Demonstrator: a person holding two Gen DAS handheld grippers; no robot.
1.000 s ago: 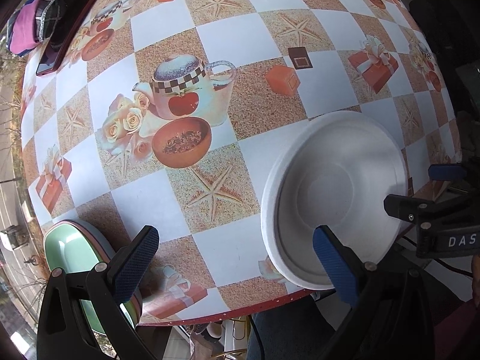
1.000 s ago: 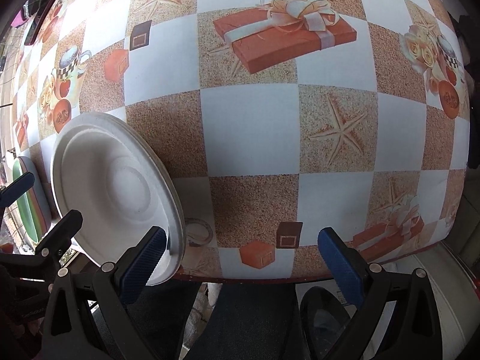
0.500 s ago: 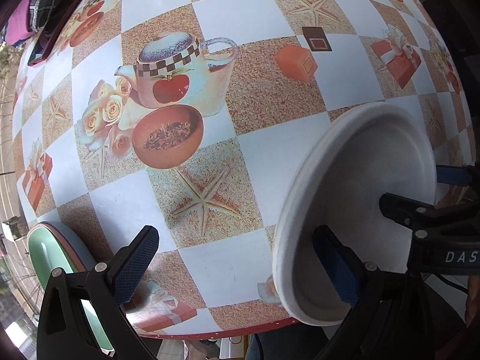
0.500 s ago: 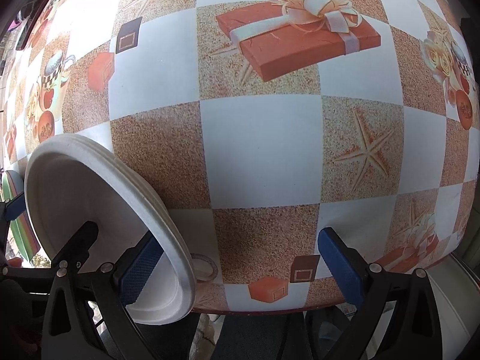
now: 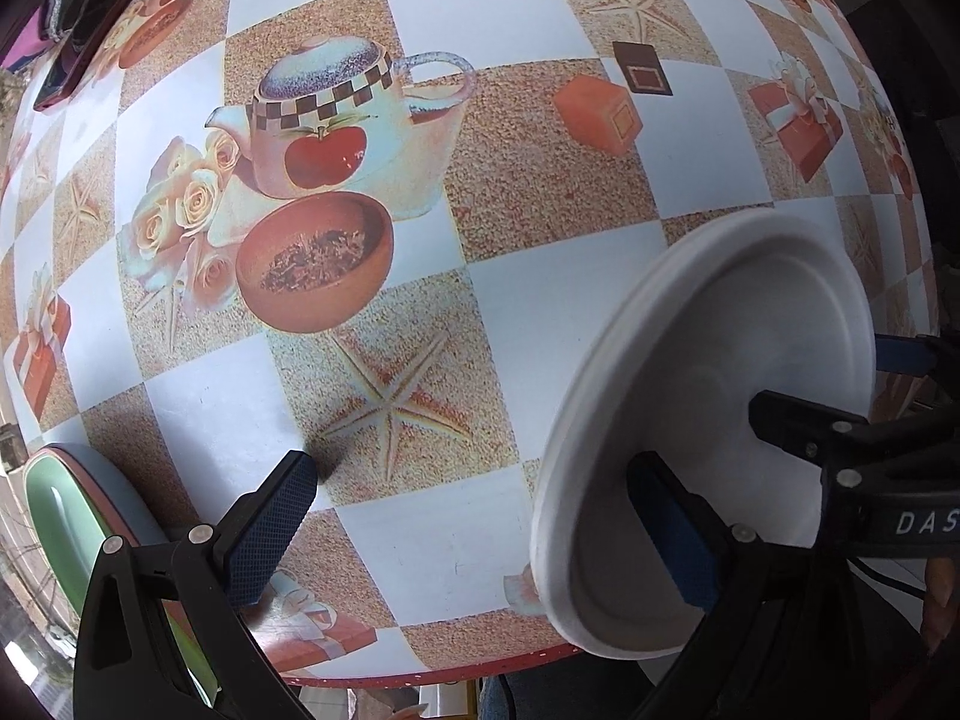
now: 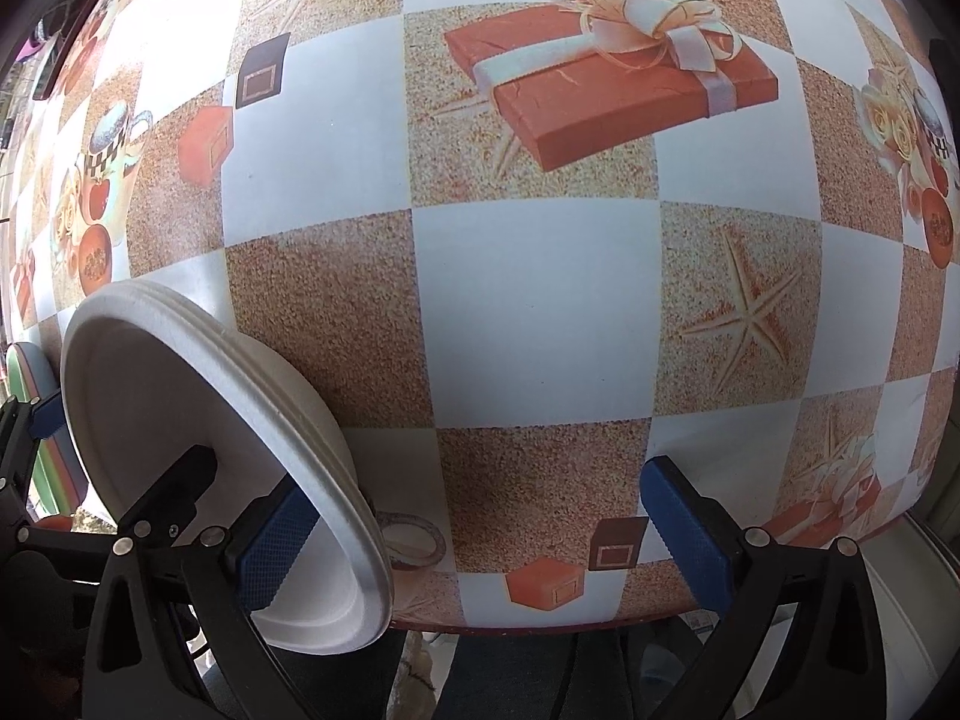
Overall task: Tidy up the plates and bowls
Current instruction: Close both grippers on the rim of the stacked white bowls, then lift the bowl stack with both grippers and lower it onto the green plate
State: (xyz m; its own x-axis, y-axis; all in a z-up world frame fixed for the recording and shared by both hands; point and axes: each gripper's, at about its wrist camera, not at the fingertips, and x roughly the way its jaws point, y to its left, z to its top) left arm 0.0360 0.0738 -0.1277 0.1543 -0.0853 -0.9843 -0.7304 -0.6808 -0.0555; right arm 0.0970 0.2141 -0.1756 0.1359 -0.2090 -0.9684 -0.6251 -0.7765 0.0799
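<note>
A stack of white foam plates stands tilted up on edge at the table's near edge; it also shows in the right wrist view. My left gripper is open, its right finger pad against the plates' inner face. My right gripper is open, its left finger pad against the plates' underside. The plates sit between those two pads. A stack of green and pink bowls sits at the near left table edge, by my left finger.
The table wears a checkered cloth printed with teapots, starfish and gift boxes. Its red front edge runs just below the grippers. A dark phone-like object and cloth lie at the far left.
The white plates have been tipped from lying nearly flat to standing steeply on edge. Both grippers have moved closer to the table and to each other.
</note>
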